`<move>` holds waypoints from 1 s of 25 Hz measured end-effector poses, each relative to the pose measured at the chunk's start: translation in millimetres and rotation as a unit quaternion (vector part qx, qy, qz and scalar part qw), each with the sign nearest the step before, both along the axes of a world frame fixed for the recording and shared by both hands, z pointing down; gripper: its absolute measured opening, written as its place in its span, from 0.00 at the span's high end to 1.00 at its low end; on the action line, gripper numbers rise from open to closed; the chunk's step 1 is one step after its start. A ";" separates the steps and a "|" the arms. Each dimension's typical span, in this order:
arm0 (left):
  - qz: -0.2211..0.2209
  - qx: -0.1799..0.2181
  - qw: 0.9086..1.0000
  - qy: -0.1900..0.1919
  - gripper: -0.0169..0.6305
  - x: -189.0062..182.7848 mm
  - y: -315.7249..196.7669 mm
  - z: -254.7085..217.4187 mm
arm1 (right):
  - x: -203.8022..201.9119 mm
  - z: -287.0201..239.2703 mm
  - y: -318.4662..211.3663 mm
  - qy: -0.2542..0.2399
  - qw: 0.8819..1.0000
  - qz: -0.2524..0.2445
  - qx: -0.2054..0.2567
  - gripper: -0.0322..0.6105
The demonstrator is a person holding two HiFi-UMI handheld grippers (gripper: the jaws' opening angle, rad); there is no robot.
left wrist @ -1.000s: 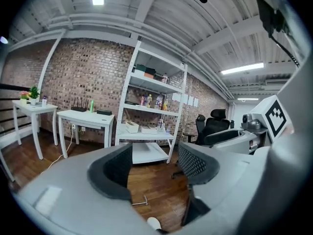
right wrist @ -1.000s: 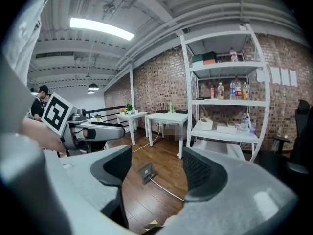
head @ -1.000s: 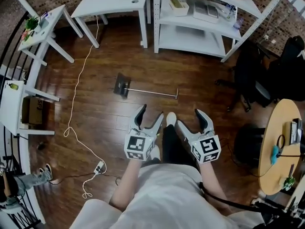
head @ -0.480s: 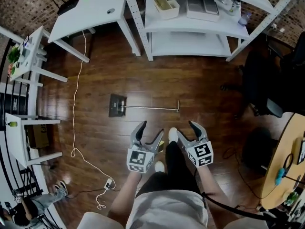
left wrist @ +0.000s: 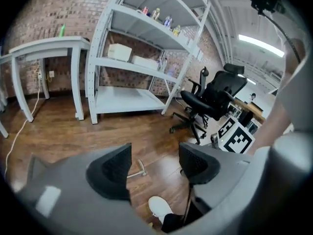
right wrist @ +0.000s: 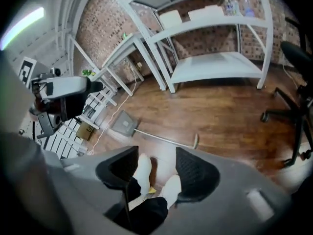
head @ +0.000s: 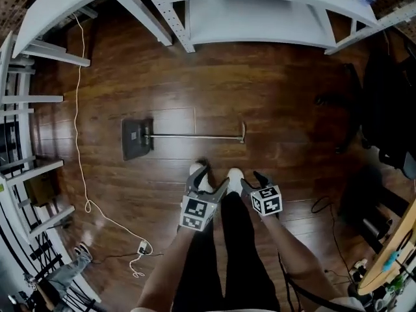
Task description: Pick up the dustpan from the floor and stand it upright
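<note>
Since a second ago our viewpoint has dropped toward the floor (head: 292,103). The dustpan (head: 138,138) now reads bigger, left of frame centre, and both tools have come down to sit by our shoes (head: 234,174).

Dustpan: lying flat on the glossy wood, dark pan at the left. Its thin metal handle (head: 195,136) runs right to a hooked end (head: 243,132). It is untouched, just above our shoes in frame.

Handling (judgement): stiff, light, not fragile. The rod looks round and slick, so a pinch could roll. The pan may skate on the polished boards. We would grip the rod near the hook and lever up with the pan as the foot.

Left tool (head: 209,179): jaws spread, nothing between them; only floor shows beyond.
Right tool (head: 252,181): jaws closing, nothing between them; shoes and floor show past the pads.

Room:
- The shelving unit (head: 260,12) across the top is well apart from the dustpan, with bare boards between.
- The office chair (head: 383,109) at the right edge is well clear of the hook.
- The white cord (head: 79,109) runs down the left, near the pan but apart from it.
</note>
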State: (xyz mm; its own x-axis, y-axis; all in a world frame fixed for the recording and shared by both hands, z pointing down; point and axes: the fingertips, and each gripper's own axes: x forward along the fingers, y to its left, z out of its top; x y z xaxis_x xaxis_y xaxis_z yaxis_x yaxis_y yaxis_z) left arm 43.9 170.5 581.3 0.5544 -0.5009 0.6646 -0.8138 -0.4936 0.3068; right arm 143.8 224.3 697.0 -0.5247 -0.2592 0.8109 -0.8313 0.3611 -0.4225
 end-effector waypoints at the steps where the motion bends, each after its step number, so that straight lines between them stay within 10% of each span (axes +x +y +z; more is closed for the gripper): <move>1: 0.014 -0.008 1.000 -0.008 0.48 2.4 -1.2 25.3 | 1.8 26.0 -1.7 0.006 1.000 -0.001 -0.013 0.59; 16: 0.058 -0.066 0.996 -0.008 0.50 -28.3 -40.9 273.0 | 3.2 326.6 -82.3 0.034 0.991 0.078 -0.107 0.59; 25: 0.041 -0.067 0.997 0.013 0.50 -50.5 -54.0 339.2 | 23.7 400.9 -119.6 0.100 0.984 0.116 -0.092 0.69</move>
